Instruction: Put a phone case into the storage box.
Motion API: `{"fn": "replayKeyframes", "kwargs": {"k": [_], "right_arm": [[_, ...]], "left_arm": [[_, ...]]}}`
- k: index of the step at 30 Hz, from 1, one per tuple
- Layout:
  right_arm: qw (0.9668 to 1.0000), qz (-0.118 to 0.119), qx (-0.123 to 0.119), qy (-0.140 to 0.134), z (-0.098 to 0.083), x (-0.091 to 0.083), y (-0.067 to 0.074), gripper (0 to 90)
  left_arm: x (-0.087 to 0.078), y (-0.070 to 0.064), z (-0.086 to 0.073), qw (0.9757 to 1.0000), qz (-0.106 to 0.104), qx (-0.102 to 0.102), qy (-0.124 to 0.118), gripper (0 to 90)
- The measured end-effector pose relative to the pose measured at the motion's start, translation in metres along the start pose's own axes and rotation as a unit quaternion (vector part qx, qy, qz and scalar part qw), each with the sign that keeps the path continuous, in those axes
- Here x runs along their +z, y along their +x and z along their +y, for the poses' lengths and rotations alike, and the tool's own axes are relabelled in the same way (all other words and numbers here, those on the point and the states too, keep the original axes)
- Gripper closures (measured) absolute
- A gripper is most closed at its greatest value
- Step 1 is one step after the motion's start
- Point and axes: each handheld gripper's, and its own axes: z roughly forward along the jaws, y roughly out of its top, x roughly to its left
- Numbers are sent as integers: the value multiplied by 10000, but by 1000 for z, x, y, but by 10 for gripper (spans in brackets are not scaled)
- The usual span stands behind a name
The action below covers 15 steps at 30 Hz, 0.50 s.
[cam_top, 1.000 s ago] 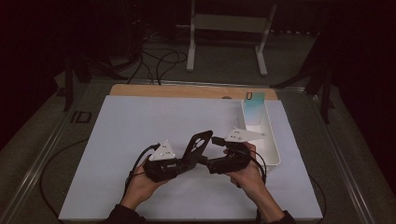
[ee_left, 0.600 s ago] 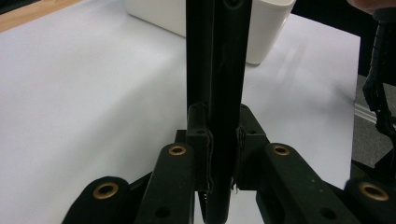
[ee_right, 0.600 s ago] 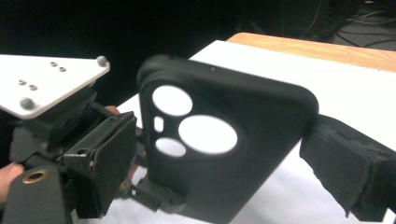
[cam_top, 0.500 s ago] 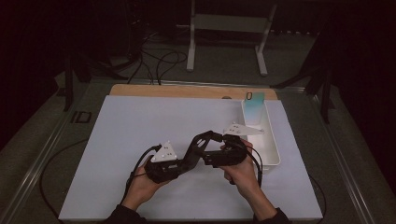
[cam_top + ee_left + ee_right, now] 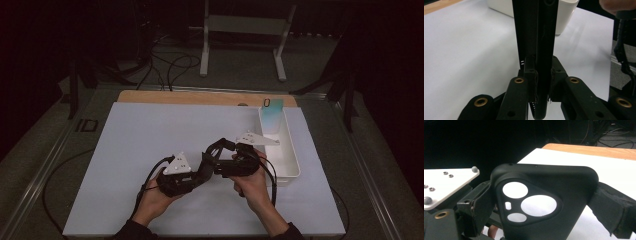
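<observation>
White mat (image 5: 150,135) under a black phone case (image 5: 541,200) with triangular camera cutout.

High view is dim overall; only the white table sheet (image 5: 150,150) catches light, surroundings drop to near black. Soft grain, low contrast, faint shadows under the hands. Left gripper view is brighter: sheet slightly blown out, black phone case (image 5: 536,37) underexposed and soft up close, white bin (image 5: 564,15) mildly blurred. Right gripper view has harsh glare on the sheet behind the case and a black, featureless backdrop at left.
</observation>
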Motion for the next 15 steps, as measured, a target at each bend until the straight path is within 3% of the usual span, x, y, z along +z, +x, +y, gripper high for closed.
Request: {"fn": "replayKeyframes", "kwargs": {"k": [12, 15], "right_arm": [[10000, -2, 64, 5, -1, 1, 0, 126], [10000, -82, -52, -21, -2, 0, 3, 137]], "left_arm": [[0, 0, 0, 10000, -43, 0, -37, 805], [0, 0, 0, 10000, 6, 34, -16, 791]]}}
